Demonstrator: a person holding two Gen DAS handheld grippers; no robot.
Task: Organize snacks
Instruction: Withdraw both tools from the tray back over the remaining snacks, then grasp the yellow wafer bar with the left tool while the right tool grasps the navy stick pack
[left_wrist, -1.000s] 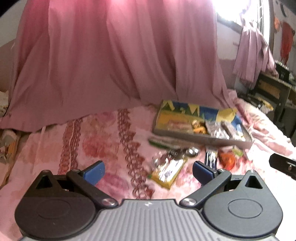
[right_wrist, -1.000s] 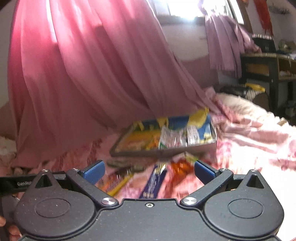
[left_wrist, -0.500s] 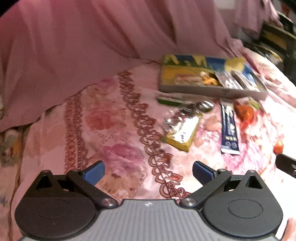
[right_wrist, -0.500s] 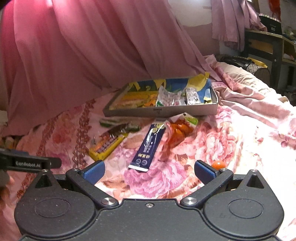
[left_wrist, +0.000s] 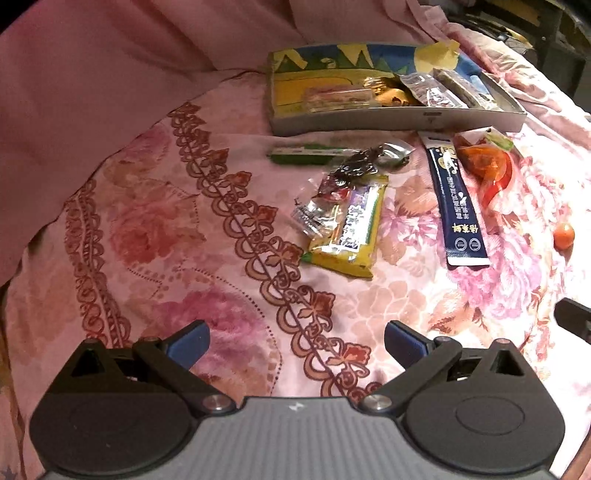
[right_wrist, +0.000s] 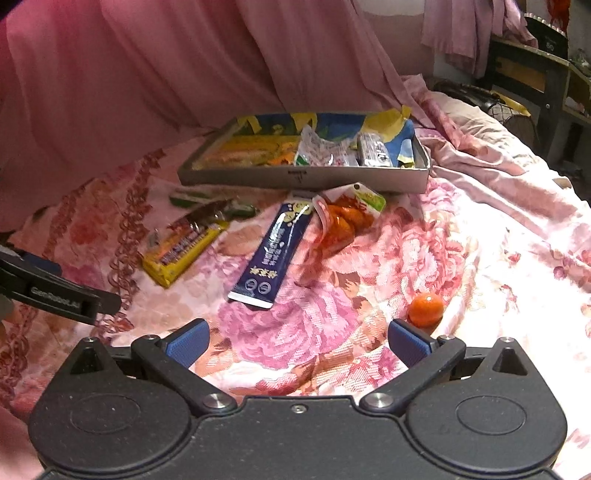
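Left wrist view: my left gripper (left_wrist: 297, 343), jaws spread and empty, faces the yellow snack bar (left_wrist: 347, 230) ahead, long axis running away from me.

Right wrist view: my right gripper (right_wrist: 297, 341), jaws spread, empty; navy sachet (right_wrist: 273, 251) lies ahead-left, lengthwise toward the tray (right_wrist: 303, 177); orange candy (right_wrist: 425, 309) sits just beyond the right finger. Right is nearer both.

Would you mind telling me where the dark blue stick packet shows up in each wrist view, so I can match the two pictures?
Left wrist view: the dark blue stick packet lies right of centre on the floral bedspread.
Right wrist view: the packet lies near the centre, slanting down to the left.
Shared landmark: the orange snack pouch lies at the packet's right side in both views, in front of the tray.
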